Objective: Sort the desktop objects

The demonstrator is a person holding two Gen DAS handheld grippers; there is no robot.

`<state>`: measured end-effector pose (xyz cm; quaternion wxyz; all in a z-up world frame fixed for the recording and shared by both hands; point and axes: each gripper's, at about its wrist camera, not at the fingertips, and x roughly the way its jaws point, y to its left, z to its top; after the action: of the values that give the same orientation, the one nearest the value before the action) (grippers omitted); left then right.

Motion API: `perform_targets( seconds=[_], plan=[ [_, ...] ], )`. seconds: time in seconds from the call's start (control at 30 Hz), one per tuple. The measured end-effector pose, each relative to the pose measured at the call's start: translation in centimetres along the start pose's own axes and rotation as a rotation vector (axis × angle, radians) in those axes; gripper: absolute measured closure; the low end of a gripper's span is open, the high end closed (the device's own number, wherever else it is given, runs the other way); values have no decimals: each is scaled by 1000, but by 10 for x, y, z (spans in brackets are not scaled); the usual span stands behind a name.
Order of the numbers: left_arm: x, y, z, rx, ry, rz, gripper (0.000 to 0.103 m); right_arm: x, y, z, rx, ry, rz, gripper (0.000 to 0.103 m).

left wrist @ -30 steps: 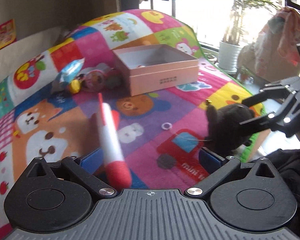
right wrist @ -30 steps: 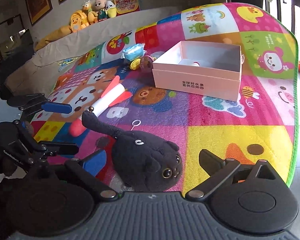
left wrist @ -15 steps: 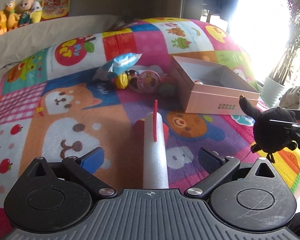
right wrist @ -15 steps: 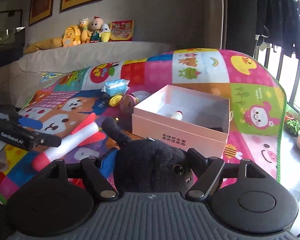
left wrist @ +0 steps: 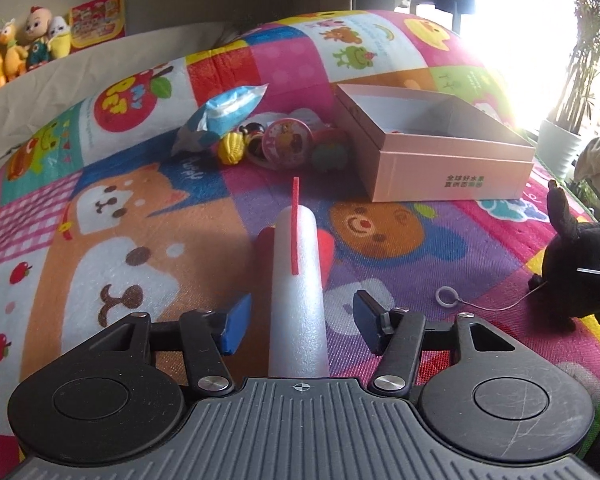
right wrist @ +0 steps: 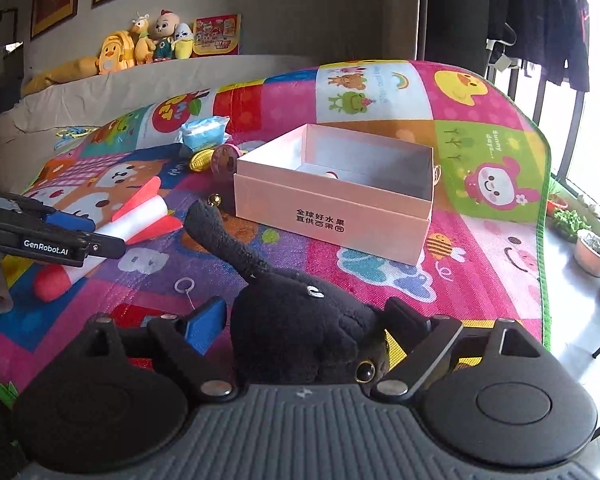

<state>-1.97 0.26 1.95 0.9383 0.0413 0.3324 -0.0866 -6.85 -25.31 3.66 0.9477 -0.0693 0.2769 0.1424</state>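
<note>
A white foam rocket (left wrist: 298, 280) with red fins and red nose lies on the play mat between the fingers of my left gripper (left wrist: 300, 322); the jaws stand apart on either side of it, not touching. It also shows in the right wrist view (right wrist: 136, 226). My right gripper (right wrist: 300, 322) is shut on a black plush cat (right wrist: 300, 320), held just above the mat; the cat also shows in the left wrist view (left wrist: 576, 276). An open pink box (right wrist: 336, 208) stands ahead, also in the left wrist view (left wrist: 440, 160).
Small toys lie left of the box: a blue packet (left wrist: 224, 114), a yellow toy (left wrist: 232, 152), a pink round tin (left wrist: 286, 144). A white ring on a string (left wrist: 446, 296) lies on the mat. The mat edge (right wrist: 544, 240) drops off at right, with potted plants (right wrist: 594, 254) below.
My left gripper has closed in around the rocket's body, jaws narrower. My right gripper, holding the cat, has moved a little; the box looks nearer and the cat's tail points up.
</note>
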Motion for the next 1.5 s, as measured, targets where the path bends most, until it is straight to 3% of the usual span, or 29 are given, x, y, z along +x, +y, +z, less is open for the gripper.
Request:
perform_targets(
  seconds=[0.17,0.33,0.4,0.5,0.57,0.77,0.93,1.03,1.1,1.17,1.3,1.37,1.5],
  plan=[
    [1,-3,-3,16,12,-12,70,0,4,1,4,1,-6,4],
    [-2,-2,-7,2,20,-45,69,1,1,-1,27,27,-25,3],
    [-2,0,-11,-14,20,-59,65,3,-2,-4,43,42,-36,3],
    [-3,-1,-11,-17,26,-87,40,7,-5,-9,61,63,-48,3],
    [0,-2,-13,-25,48,-110,4,8,-7,-11,71,74,-50,3],
    [2,-6,-15,-29,58,-119,0,13,-13,-18,117,113,-21,3],
    [2,-11,-19,47,61,-111,0,19,-19,-24,165,152,18,0],
    [-4,-8,-16,-15,58,-114,0,18,-18,-25,167,148,17,0],
    [-11,-5,-12,-42,16,-109,4,18,-17,-26,164,146,16,0],
    [-13,-6,-8,-21,-7,-57,31,18,-17,-26,160,144,12,0],
    [-5,-1,-5,-26,12,-26,38,20,-11,-27,129,145,-12,0],
    [-3,0,-6,-23,16,-30,54,19,-10,-27,125,143,-15,0],
    [-1,0,-9,-17,19,-32,56,17,-11,-25,126,132,-24,0]
  ],
)
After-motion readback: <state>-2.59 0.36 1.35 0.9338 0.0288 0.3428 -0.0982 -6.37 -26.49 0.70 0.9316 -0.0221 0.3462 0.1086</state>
